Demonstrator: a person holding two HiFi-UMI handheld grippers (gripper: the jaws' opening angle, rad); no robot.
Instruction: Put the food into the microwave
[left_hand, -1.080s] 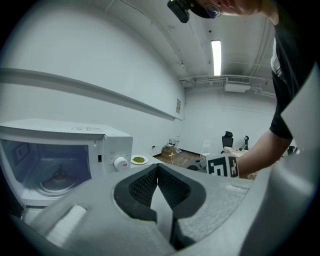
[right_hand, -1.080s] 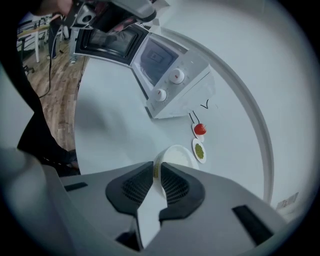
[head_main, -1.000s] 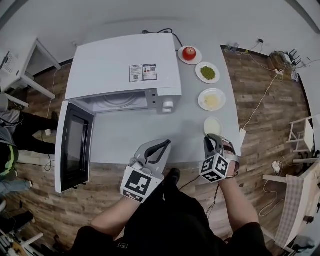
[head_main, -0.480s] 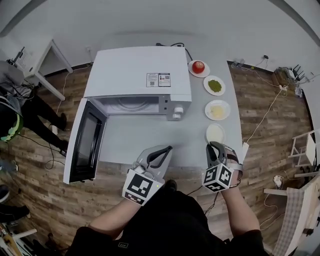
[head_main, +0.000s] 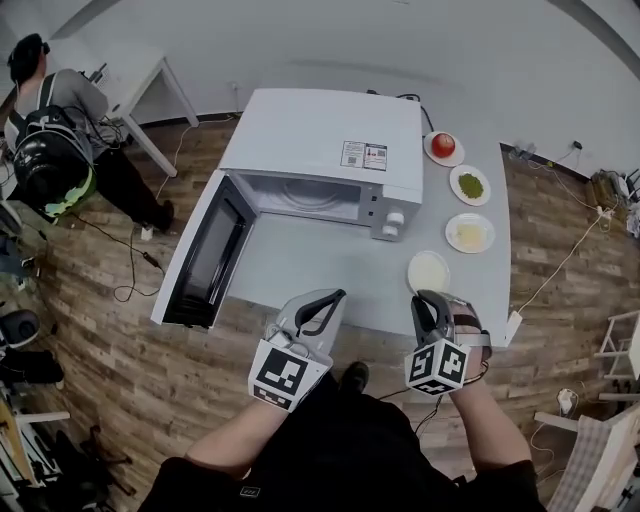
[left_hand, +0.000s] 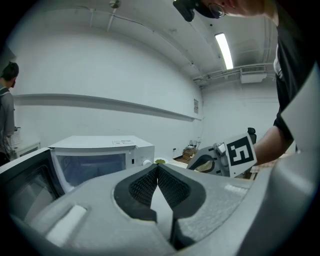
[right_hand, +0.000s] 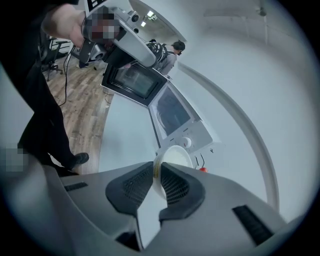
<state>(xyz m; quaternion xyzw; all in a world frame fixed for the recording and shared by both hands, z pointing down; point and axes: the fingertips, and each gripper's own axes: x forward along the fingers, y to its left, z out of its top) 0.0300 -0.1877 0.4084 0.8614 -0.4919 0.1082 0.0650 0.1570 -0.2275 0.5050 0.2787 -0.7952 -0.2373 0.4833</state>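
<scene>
At the far left a person (head_main: 52, 135) with a dark backpack stood on the wooden floor (head_main: 120, 330), well apart from the grey surface (head_main: 320, 265). On this surface the white microwave (head_main: 330, 150) stood with its door (head_main: 205, 255) swung fully open to the left, so the cavity was open to view. In front of the microwave, near the front edge of the surface, the left tongs (head_main: 335, 296) were closed: in the left gripper view their pads met at the tips with nothing between them. Just to the right, the right tongs (head_main: 425, 298) were closed on the near rim of a white plate (head_main: 428, 270) with a pale content. This plate was outside the microwave, over the surface in front of the control knobs; I could not tell whether it touched the surface. Farther right, beside the microwave, three more plates stood in a row: one with yellow food (head_main: 469, 232), one with green food (head_main: 470, 185), and at the back one with a red round fruit (head_main: 443, 147).
</scene>
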